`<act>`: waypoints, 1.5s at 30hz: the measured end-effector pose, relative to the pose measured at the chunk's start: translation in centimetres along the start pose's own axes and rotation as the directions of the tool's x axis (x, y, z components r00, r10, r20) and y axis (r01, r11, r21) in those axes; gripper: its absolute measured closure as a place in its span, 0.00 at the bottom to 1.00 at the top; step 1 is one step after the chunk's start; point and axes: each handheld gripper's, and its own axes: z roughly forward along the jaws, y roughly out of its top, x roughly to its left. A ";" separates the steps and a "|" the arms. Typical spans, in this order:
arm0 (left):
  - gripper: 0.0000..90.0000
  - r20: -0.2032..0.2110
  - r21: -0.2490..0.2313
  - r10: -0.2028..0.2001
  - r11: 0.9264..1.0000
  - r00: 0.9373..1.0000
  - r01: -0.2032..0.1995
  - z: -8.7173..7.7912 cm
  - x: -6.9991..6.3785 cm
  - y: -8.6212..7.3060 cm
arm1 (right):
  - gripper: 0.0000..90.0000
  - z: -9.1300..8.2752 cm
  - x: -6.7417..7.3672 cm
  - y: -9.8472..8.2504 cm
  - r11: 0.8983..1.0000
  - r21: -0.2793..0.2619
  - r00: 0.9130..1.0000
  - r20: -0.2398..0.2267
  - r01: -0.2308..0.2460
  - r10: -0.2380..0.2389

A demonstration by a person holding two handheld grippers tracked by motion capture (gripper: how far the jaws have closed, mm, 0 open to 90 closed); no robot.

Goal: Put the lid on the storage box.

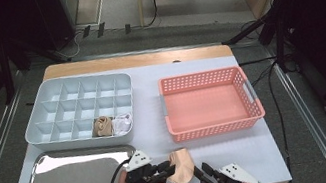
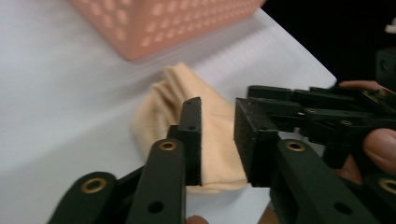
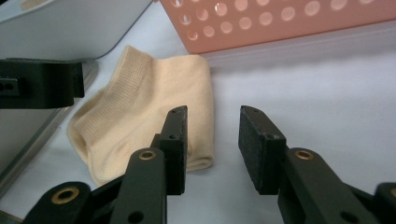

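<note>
Both hands enter at the bottom edge of the high view. The left gripper point(image 1: 167, 168) sits at bottom centre-left, its black jaws pointing right, a grey plate on top. The right gripper point(image 1: 200, 172) lies at bottom centre-right, jaws pointing up-left. In each gripper view the two jaws stand apart with a clear gap, pads pressing on nothing.

High view looks down from above; both claw views sit close, sharing the sock point(image 1: 182, 167) and basket point(image 1: 255, 105).
</note>
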 end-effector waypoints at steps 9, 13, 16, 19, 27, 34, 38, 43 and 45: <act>0.93 -0.103 0.089 0.044 0.995 0.994 -0.035 2.8 0.4 -0.5 | 0.71 0.6 0.4 -0.4 1.000 0.022 1.000 -0.008 0.007 -0.007; 0.97 -0.079 0.085 -0.002 0.996 0.997 0.008 3.0 1.0 -0.7 | 0.77 0.9 0.6 -0.4 0.999 0.042 0.999 -0.041 -0.001 0.002; 0.99 -0.073 0.091 -0.010 0.996 0.997 0.017 3.1 1.0 -0.7 | 0.89 1.0 0.4 -0.2 0.997 0.063 0.996 -0.079 -0.044 0.049; 0.99 -0.081 0.094 -0.004 0.996 0.997 0.011 3.1 0.9 -0.7 | 0.94 0.5 -0.1 0.1 0.993 0.044 0.986 -0.126 -0.107 0.112; 1.00 -0.086 0.099 -0.005 0.995 0.996 0.014 3.2 0.8 -0.7 | 0.96 -0.3 1.6 0.7 0.997 -0.015 0.973 -0.218 -0.082 0.077; 0.87 -0.019 0.053 -0.055 0.997 0.998 0.056 1.0 1.7 0.0 | 0.95 0.2 3.1 0.5 0.999 -0.036 0.984 -0.176 0.006 -0.013; 0.86 -0.039 0.013 -0.090 0.996 0.995 0.090 -0.8 2.9 0.0 | 0.95 0.2 3.2 0.5 0.999 -0.037 0.985 -0.173 0.020 -0.026; 0.83 -0.005 0.030 -0.181 0.983 0.984 0.181 -0.6 4.5 -0.8 | 0.95 0.9 4.3 0.3 0.997 -0.032 0.982 -0.171 0.076 -0.080; 0.77 -0.001 0.016 -0.202 0.979 0.979 0.202 -0.7 4.9 -0.8 | 0.94 1.2 5.0 0.1 0.993 -0.026 0.979 -0.166 0.113 -0.116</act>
